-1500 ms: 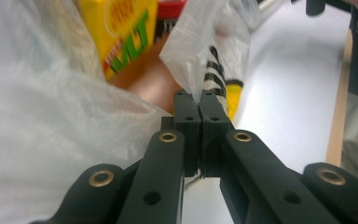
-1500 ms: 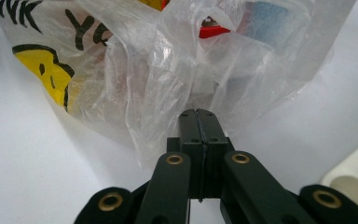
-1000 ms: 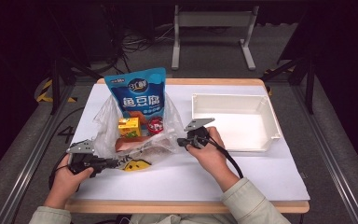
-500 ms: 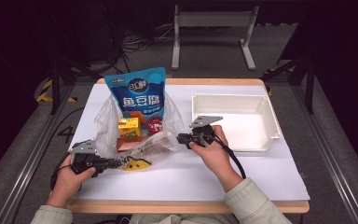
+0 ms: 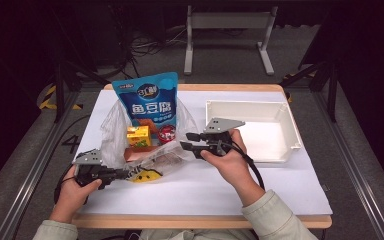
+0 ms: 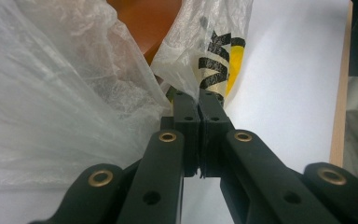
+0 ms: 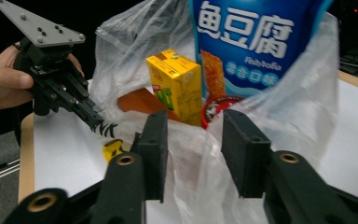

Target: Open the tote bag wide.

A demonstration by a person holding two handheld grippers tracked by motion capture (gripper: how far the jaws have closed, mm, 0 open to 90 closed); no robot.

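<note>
White desk (image 5: 280, 185) was seen bearing a clear plastic bag (image 5: 111, 135) with a blue pouch (image 5: 148, 102) and yellow carton (image 5: 138, 136) inside. Its edge was clamped by the left tongs (image 5: 125, 173); the right tongs (image 5: 186, 140), just beside it, had just been opening, film lying loose between them.

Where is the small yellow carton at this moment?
In the high view the yellow carton stands upright inside the clear plastic bag, left of the table's middle, just in front of the blue snack pouch and left of the white tray.

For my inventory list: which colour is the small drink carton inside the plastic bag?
Yellow. The drink carton shows best in the right gripper view.
</note>
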